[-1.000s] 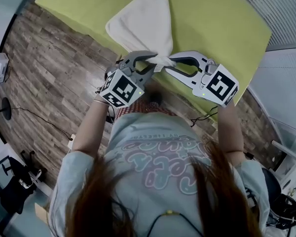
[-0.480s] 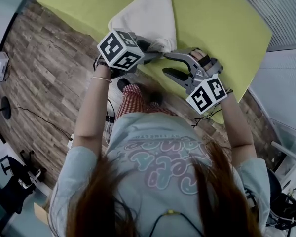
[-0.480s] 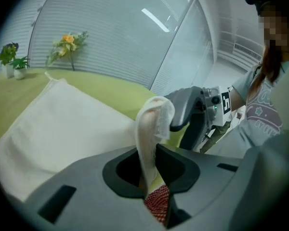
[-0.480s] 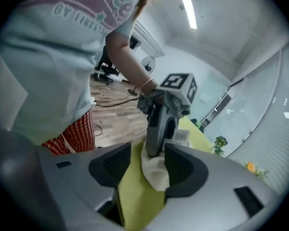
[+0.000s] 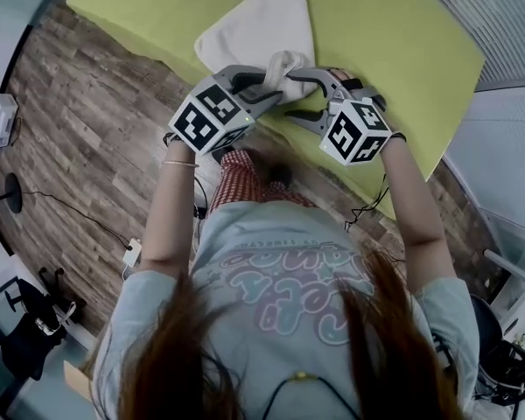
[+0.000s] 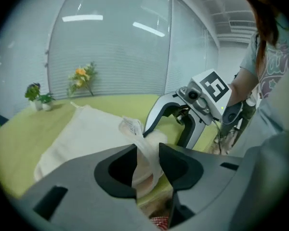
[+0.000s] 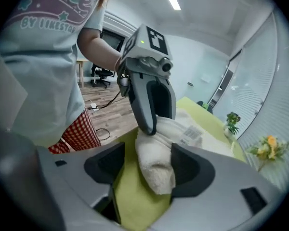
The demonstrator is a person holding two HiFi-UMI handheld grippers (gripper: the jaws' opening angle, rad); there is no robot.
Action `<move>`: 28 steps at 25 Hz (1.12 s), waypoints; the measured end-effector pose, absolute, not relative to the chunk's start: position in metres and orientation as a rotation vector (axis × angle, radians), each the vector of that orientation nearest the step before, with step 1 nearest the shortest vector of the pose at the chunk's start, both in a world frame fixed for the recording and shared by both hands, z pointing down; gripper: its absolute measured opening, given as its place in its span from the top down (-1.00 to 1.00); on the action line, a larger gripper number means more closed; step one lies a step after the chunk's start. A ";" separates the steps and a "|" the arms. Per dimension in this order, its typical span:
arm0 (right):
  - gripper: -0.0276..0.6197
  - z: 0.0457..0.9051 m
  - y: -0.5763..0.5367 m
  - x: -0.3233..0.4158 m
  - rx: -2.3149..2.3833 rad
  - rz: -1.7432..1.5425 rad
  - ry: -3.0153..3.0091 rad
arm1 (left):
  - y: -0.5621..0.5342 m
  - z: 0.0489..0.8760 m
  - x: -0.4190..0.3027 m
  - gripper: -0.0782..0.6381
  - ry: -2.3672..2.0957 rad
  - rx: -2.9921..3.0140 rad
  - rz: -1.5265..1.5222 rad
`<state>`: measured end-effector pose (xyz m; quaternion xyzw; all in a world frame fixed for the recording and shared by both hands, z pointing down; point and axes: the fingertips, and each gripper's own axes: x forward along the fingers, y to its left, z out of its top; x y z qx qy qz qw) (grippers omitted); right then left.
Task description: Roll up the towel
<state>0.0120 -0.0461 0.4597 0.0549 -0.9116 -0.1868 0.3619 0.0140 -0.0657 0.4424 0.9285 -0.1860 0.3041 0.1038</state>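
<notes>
Where it comes nearest the person [image 5: 280, 296], towel [image 5: 261, 26]: bunched into a short roll [image 5: 281, 63]; the rest lies flat on the green table cover [image 5: 394, 51].
Left gripper [image 6: 147, 154]: jaws have just been opening, a little apart, with a thin fold of the towel loose between them.
Right gripper [image 7: 148, 153]: jaws have just been opening, wide apart either side of the roll, with green cover showing in the gap on one side.

Cream towel [image 5: 254, 29] of nubby terry cloth, matt yellow-green cloth table cover [image 5: 394, 51], wood-grain plank floor [image 5: 79, 138]

left gripper [image 5: 269, 88], right gripper [image 5: 291, 96] at towel [image 5: 261, 26]
</notes>
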 end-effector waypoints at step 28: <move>0.49 0.457 -0.066 0.031 0.115 -0.816 -2.237 | -0.051 0.459 0.023 0.23 -0.294 3.113 1.467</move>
